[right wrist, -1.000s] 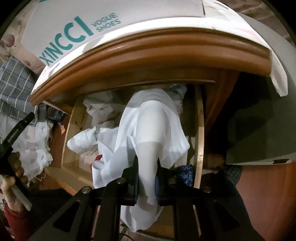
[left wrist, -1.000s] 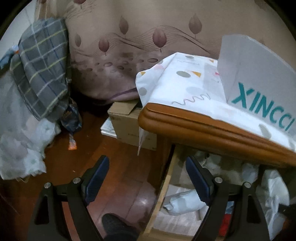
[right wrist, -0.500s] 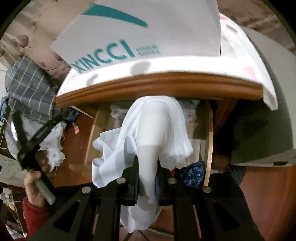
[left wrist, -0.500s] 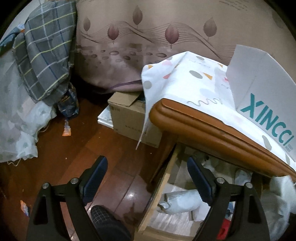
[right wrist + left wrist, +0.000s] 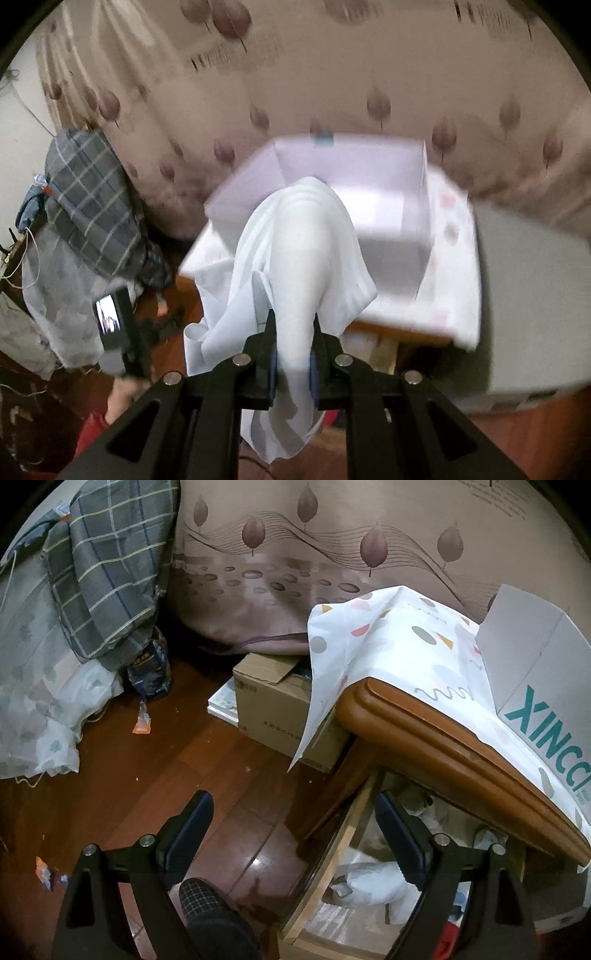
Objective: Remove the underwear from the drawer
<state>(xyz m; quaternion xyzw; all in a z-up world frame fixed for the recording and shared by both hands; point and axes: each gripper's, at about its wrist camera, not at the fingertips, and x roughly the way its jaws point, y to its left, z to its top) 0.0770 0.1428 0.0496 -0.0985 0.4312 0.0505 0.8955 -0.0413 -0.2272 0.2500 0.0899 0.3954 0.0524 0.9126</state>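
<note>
My right gripper is shut on white underwear, which hangs draped over its fingers, lifted well above the wooden cabinet top in a blurred view. My left gripper stands open with nothing between its blue pads. It hovers over the floor at the left side of the pulled-out wooden drawer. White garments lie inside the drawer. In the right wrist view the left gripper shows at lower left, held by a hand in a red sleeve.
A white shoe box sits on a patterned cloth on the cabinet top. A cardboard box stands on the wooden floor. Plaid bedding and a curtain lie behind. A slippered foot is below.
The right gripper rose with the underwear from the drawer to above the cabinet top and the box. The left gripper shifted a little, staying open.
</note>
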